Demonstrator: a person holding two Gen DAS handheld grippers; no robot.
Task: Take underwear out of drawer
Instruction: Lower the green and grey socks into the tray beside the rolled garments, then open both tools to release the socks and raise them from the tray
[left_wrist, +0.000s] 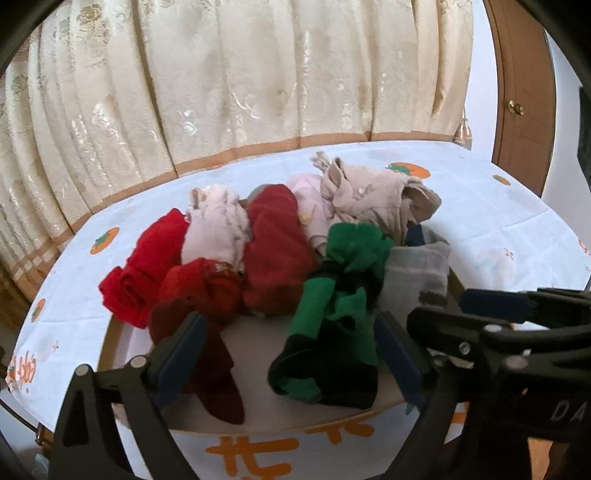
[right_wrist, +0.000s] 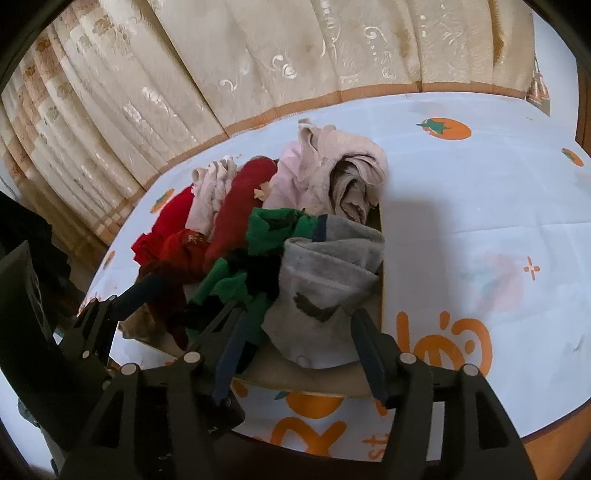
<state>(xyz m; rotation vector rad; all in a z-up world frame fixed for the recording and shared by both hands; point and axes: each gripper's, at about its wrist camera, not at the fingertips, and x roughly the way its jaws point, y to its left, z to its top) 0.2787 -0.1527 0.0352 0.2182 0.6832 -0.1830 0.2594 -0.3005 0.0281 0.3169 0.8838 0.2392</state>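
- The underwear (left_wrist: 266, 254) lies heaped in a shallow open drawer (left_wrist: 258, 413) on the tabletop (left_wrist: 498, 229); rolled red, pale pink and beige pieces fill its far half, toward 12 o'clock in your left wrist view.
- A green-and-black piece (left_wrist: 332, 314) sits at the front of the heap, between the fingers of your left hand-held gripper (left_wrist: 291, 354), whose jaws stand wide apart and grip nothing.
- A dark red piece (left_wrist: 218, 373) trails out at 7 o'clock of the heap, just beside that gripper's left finger.
- A grey piece (right_wrist: 325, 280) with a dark bird mark lies at the drawer's right side, at 3 o'clock of the green one.
- Your right hand-held gripper (right_wrist: 299, 347) is spread open around the near edge of the grey piece; whether the fingers touch the cloth cannot be told.
- A white cloth (right_wrist: 480, 221) printed with orange fruit covers the tabletop.
- A cream patterned curtain (left_wrist: 221, 74) hangs behind at 12 o'clock; a wooden door (left_wrist: 524, 103) stands at 2 o'clock.
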